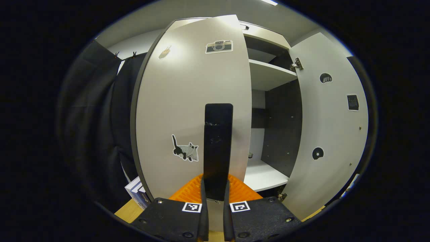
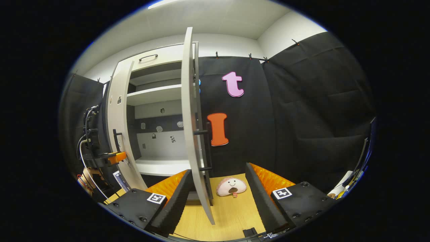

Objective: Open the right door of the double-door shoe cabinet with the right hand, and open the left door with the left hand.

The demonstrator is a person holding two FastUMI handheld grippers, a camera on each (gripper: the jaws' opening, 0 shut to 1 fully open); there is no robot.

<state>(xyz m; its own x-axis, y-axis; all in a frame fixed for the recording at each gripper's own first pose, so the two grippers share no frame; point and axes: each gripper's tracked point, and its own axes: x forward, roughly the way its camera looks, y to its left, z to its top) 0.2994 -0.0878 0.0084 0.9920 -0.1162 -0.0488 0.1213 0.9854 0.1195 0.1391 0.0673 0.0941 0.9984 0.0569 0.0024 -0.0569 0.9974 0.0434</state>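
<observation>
My left claw (image 1: 215,198) clamped on black bar handle (image 1: 218,141) of pale left door (image 1: 188,111). Right claw (image 2: 216,195) wide open, empty, over wooden floor (image 2: 228,215); right door (image 2: 189,117) ajar.

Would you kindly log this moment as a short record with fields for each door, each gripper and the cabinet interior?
left door: swung partly open, handle clamped
left gripper: shut on handle
right door: wide open, seen edge-on
right gripper: open, fingers either side of the door's lower edge, not pressing on it
cabinet shelves: bare where visible
floor item: plush toy beside the right door
</observation>
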